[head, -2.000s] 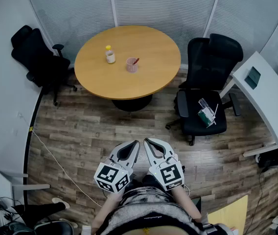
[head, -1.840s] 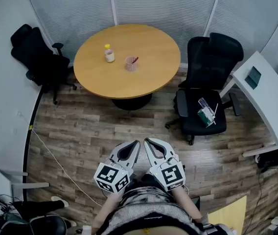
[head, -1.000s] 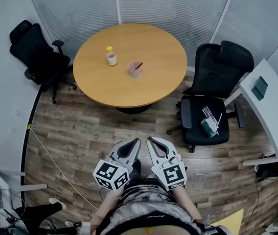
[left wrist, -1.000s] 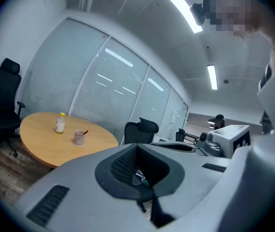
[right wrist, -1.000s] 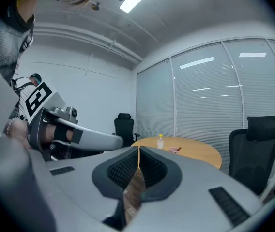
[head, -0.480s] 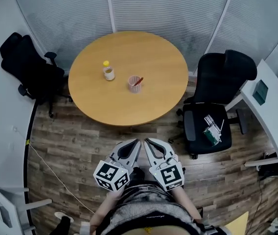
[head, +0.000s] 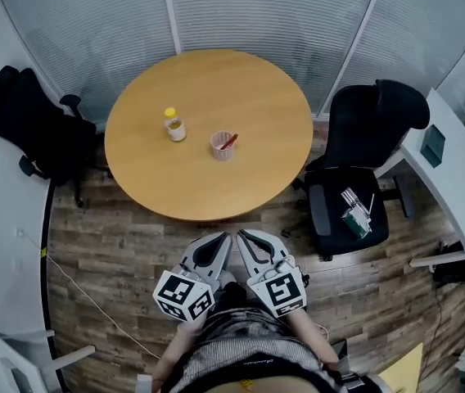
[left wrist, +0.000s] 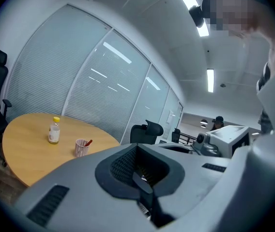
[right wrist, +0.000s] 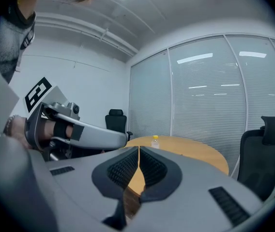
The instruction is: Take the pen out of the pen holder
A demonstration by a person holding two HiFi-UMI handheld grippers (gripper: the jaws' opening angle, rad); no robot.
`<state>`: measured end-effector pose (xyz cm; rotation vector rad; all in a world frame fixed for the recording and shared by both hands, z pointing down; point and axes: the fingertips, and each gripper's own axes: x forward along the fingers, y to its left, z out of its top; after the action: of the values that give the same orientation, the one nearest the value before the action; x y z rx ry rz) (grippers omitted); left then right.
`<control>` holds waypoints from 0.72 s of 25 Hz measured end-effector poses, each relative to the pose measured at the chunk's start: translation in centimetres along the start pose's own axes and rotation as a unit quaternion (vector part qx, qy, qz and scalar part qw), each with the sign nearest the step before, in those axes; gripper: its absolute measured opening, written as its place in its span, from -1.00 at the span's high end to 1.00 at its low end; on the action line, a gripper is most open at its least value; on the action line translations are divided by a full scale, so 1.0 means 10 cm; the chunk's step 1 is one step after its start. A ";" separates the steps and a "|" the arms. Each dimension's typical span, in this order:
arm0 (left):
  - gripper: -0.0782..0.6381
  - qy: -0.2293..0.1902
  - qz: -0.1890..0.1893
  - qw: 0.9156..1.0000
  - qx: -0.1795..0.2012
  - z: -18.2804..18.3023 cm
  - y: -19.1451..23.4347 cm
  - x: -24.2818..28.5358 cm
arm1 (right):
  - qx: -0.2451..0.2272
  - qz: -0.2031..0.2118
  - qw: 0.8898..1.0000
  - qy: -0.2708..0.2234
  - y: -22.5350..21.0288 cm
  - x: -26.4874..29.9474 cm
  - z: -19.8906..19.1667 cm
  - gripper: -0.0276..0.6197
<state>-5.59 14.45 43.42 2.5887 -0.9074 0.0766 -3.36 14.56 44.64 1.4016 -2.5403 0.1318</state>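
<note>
Ahead of me stands a round wooden table [head: 245,88] with a small yellow-capped bottle [head: 173,126] upright on it. A black office chair [head: 377,117] on my right carries some loose items [head: 354,218] on its seat. Another black chair [head: 24,121] sits to the left, on the plank floor [head: 126,248].

The head view looks steeply down on the distant round table [head: 249,97]; both gripper views face it.
</note>
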 end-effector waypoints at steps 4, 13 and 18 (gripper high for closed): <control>0.77 0.002 -0.006 1.000 -0.001 0.00 0.11 0.01 | 0.021 -0.014 1.000 0.000 -0.02 0.10 -0.01 0.84; 0.77 0.010 -0.009 1.000 -0.005 0.02 0.28 0.14 | 0.024 -0.028 0.999 -0.003 -0.16 0.28 0.00 0.84; 0.77 0.003 0.002 1.000 -0.006 0.12 0.50 0.30 | 0.033 -0.022 0.999 -0.004 -0.32 0.52 0.03 0.84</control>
<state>-6.34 8.63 44.57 2.5743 -0.9096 0.0799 -3.33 8.53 45.53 1.4845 -2.5308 0.2029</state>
